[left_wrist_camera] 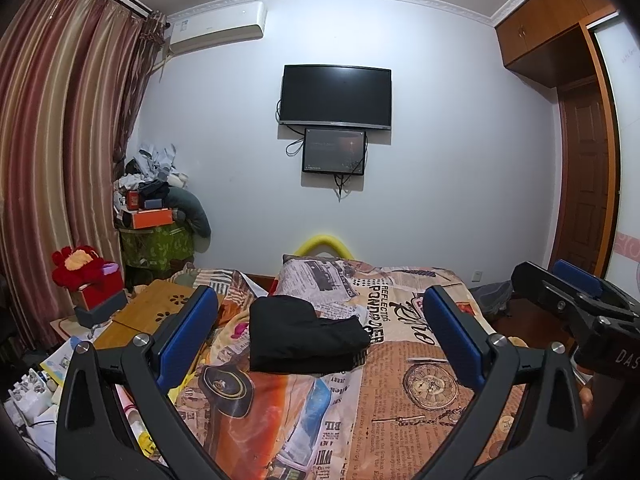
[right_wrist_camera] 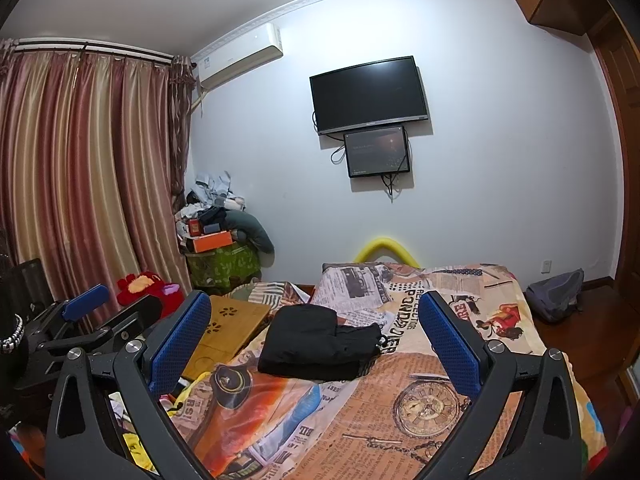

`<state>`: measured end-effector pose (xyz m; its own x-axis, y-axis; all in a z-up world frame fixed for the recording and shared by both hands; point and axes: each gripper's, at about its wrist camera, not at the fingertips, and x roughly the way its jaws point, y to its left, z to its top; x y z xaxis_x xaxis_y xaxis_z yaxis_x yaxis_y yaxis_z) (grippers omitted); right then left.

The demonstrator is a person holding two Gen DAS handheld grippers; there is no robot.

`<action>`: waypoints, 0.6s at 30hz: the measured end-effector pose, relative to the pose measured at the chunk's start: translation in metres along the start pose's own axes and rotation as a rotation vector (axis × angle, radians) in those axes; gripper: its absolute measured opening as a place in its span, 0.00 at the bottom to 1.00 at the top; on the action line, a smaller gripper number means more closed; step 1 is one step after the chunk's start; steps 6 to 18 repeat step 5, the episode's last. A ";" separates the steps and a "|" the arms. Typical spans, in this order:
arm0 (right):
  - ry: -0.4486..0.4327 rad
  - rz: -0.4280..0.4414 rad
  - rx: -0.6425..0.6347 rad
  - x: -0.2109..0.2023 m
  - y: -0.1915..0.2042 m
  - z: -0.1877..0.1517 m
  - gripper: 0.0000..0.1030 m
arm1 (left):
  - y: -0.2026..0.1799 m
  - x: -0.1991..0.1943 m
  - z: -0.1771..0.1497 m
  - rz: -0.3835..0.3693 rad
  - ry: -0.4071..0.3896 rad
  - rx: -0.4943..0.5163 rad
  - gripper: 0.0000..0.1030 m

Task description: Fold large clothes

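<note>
I found the folded black fabric garment lying mid-bed on the printed newspaper-pattern bedspread. Left claw and right claw hovered apart, empty. I judged it soft, light, limp; best gripped at corners.

Folded black garment on bedspread

Each gripper is matte black plastic: the left gripper and the right gripper have two angled arms with triangular cut-outs, round silver screws at the joints, and flat fingers faced with dimpled blue pads. In the left wrist view, white letters, apparently "DAS", mark the other tool's black body. A black-and-white beaded band, perhaps a bracelet, shows beside the left tool.
</note>
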<state>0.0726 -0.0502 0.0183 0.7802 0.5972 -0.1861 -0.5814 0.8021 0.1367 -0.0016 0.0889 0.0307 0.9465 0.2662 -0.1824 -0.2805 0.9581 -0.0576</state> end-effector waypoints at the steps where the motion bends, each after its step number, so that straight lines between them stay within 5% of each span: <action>1: 0.001 0.001 0.000 0.000 0.000 0.001 1.00 | 0.000 0.000 0.000 0.001 -0.001 0.001 1.00; 18: 0.006 0.000 -0.002 0.002 0.003 -0.001 1.00 | 0.005 0.001 -0.001 0.009 0.007 -0.003 1.00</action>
